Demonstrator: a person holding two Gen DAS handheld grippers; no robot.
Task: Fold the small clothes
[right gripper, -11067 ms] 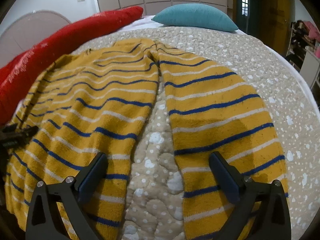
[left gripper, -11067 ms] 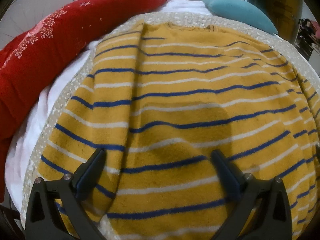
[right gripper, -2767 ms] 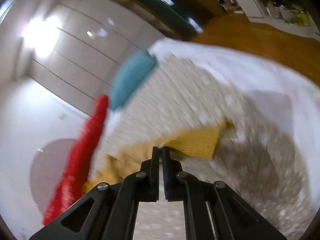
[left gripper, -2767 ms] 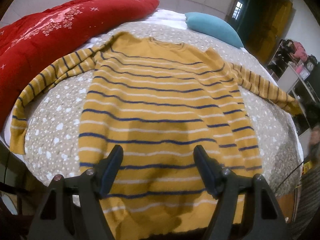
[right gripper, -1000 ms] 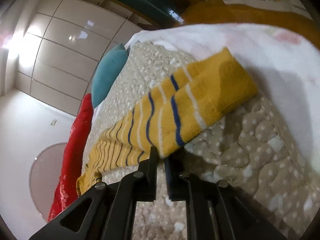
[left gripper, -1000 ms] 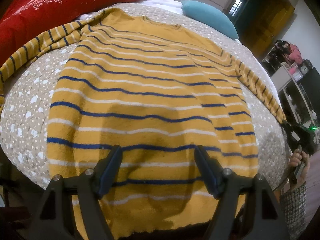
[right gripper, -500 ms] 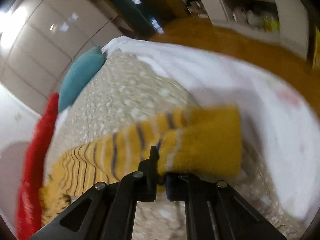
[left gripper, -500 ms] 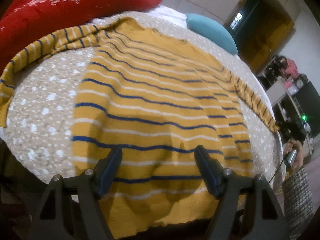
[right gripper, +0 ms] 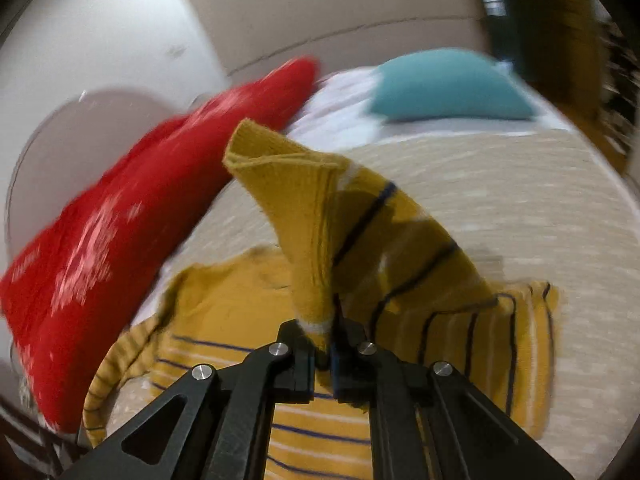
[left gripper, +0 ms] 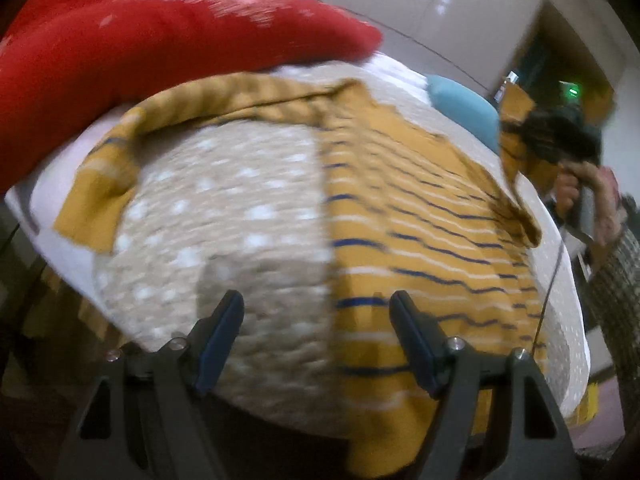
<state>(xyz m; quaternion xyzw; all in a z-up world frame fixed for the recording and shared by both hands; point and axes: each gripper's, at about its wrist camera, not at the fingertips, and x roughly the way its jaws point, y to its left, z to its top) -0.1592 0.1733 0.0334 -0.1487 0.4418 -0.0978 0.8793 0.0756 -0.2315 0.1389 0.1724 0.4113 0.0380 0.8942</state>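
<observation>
A: What lies on the bed [left gripper: 224, 216], and where is the garment?

B: A knitted mustard-yellow sweater [left gripper: 420, 232] with thin navy and white stripes lies on a beige quilted bedspread dotted with white. In the left wrist view its body fills the centre and right of the frame. One sleeve [left gripper: 168, 120] runs along the upper left edge of the bed, its plain yellow cuff hanging at the left.

A: And the other sleeve?

B: It is lifted off the bed. In the right wrist view the right gripper [right gripper: 330, 354], at the bottom centre, has its fingers pressed tightly together on that ribbed sleeve cuff [right gripper: 296, 200], which rises as a folded cone towards the middle of the frame. In the left wrist view the same gripper shows at the upper right, held in a person's hand [left gripper: 588, 188].

A: What about the other gripper?

B: The left gripper [left gripper: 316, 338] sits at the bottom of its own frame, fingers spread wide with nothing between them, over the near edge of the bed where bedspread meets sweater.

A: Anything else on the bed?

B: A plump red cushion [right gripper: 120, 232] with a pale snowflake pattern along the left, and a smooth teal pillow [right gripper: 448, 84] at the upper right, resting on a white sheet. Both views are blurred.
</observation>
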